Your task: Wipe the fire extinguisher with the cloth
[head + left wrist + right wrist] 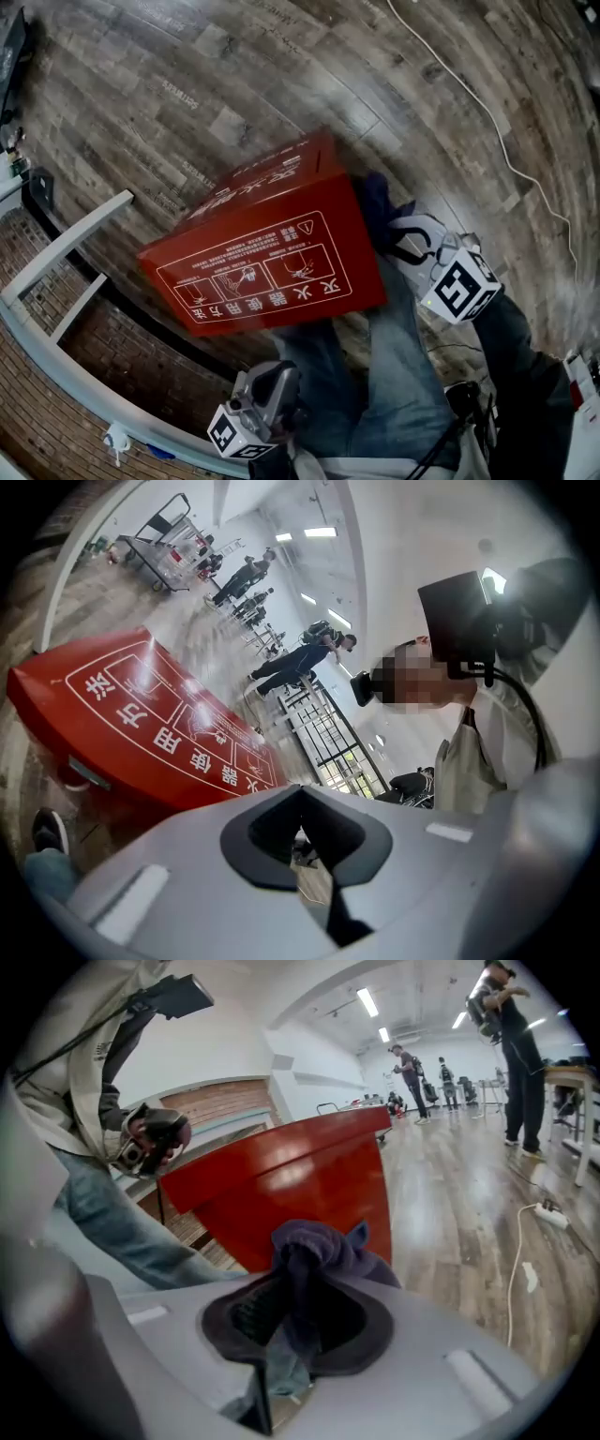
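The fire extinguisher box [272,253] is a red cabinet with white drawings and print, standing on the wood floor; it also shows in the left gripper view [141,714] and the right gripper view [291,1185]. My right gripper [401,234] is at the box's right edge, shut on a bunched dark blue cloth [375,202]. In its own view the cloth [314,1246] bulges out past the jaws of the right gripper [300,1307], just short of the box's corner. My left gripper [274,380] hangs low in front of the box, apart from it. Seen in its own view, the left gripper [305,841] has its jaws together and holds nothing.
A white metal rail [66,244] and a brick wall base [56,375] run along the left. A white cable [506,150] trails over the floor to a power strip [548,1213]. A jeans leg [394,375] is below the box. People stand far off.
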`<move>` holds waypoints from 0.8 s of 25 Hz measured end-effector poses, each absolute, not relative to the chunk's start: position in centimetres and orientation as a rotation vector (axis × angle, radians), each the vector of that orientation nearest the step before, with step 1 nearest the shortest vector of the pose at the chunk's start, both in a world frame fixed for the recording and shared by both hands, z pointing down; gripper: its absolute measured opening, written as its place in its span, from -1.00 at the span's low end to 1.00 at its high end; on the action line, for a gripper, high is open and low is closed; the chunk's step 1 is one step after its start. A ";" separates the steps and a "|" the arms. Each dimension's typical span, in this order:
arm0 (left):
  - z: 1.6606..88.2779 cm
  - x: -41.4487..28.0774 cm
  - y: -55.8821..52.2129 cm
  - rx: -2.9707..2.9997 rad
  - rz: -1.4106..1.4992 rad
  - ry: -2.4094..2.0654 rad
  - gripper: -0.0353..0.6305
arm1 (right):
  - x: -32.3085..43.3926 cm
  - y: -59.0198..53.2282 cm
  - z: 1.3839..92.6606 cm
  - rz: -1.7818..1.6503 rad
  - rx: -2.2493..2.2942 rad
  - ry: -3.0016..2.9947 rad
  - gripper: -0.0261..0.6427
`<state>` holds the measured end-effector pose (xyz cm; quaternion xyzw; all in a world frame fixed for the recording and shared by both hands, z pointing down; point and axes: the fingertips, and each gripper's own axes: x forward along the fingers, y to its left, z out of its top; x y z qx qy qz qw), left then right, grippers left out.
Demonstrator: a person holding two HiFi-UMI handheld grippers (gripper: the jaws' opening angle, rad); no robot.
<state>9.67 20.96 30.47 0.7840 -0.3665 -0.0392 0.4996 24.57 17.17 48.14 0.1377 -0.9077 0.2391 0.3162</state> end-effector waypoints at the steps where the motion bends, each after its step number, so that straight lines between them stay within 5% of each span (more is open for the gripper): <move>1: 30.4 9.9 20.9 1.894 -0.103 -0.885 -0.88 | 24.6 17.9 48.0 0.634 0.333 -2.378 -0.69; 11: 29.9 9.4 19.8 1.900 -0.137 -0.896 -0.88 | 23.6 10.3 50.3 0.449 0.372 -2.347 -0.69; 20: 29.3 7.7 19.9 1.867 -0.198 -0.865 -0.88 | 22.5 31.4 45.2 0.743 -0.011 -2.238 -0.69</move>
